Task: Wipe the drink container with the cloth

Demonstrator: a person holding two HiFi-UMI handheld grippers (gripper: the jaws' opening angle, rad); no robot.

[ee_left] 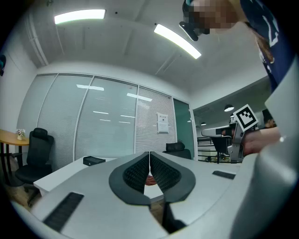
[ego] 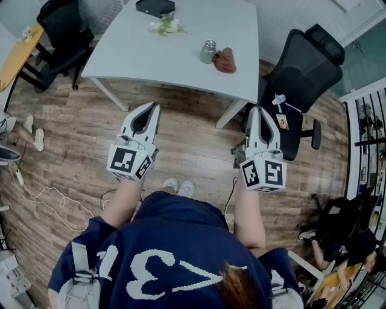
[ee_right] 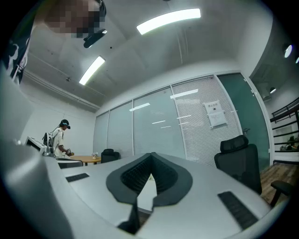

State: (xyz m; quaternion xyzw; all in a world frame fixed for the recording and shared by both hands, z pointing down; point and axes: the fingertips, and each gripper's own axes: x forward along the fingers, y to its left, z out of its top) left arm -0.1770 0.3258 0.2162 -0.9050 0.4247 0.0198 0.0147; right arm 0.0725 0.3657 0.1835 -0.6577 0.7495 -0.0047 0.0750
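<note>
A small metal drink container (ego: 208,51) stands on the white table (ego: 151,57), with a crumpled reddish-brown cloth (ego: 225,60) just to its right. Both grippers hang in the air in front of the table, well short of it. My left gripper (ego: 153,107) is shut and empty, and so is my right gripper (ego: 256,109). In the left gripper view the left gripper (ee_left: 149,154) has its jaws pressed together, and a sliver of the cloth (ee_left: 150,179) shows below them. In the right gripper view the right gripper (ee_right: 151,155) is closed on nothing, pointing at the table (ee_right: 148,189).
A black office chair (ego: 301,66) stands at the table's right corner, another (ego: 63,27) at its left. On the table lie a black box (ego: 155,7) and white flowers (ego: 166,25). A cable (ego: 42,196) runs over the wooden floor at left. A person (ee_right: 58,137) stands at a far desk.
</note>
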